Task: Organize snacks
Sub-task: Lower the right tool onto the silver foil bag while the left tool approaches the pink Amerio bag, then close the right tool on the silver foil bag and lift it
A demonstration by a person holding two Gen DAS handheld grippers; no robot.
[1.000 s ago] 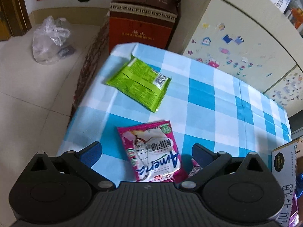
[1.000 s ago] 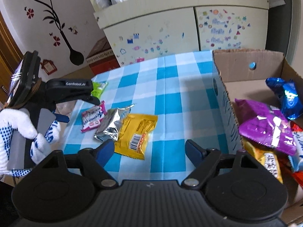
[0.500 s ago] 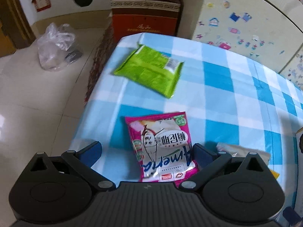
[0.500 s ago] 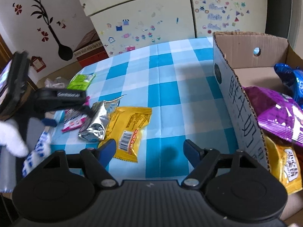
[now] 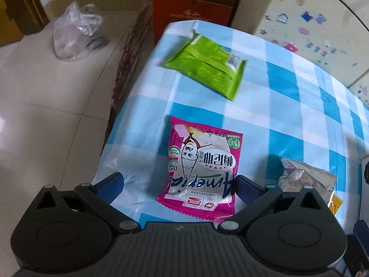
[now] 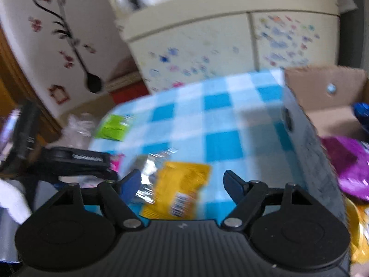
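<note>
A pink snack packet [image 5: 203, 173] lies flat on the blue checked tablecloth [image 5: 288, 120], with my left gripper [image 5: 178, 184] open above its near end and its right fingertip at the packet's edge. A green packet [image 5: 205, 67] lies farther back. A silver packet [image 5: 304, 180] sits to the right. In the blurred right wrist view my right gripper [image 6: 182, 183] is open over a yellow packet [image 6: 180, 189] beside the silver packet [image 6: 147, 175]. The cardboard box [image 6: 304, 124] at the right holds a purple bag [image 6: 348, 164] and other snacks.
The table's left edge drops to a tiled floor with a clear plastic bag [image 5: 76, 30]. A red-brown carton [image 5: 193, 7] stands behind the table. A cream cabinet [image 6: 230, 39] with stickers is at the back. The left gripper's body [image 6: 76, 161] shows at the left of the right wrist view.
The left gripper has tipped further down and shifted so the pink packet lies more fully in view between its fingers. The right gripper has moved closer over the yellow packet. Both stay open.
</note>
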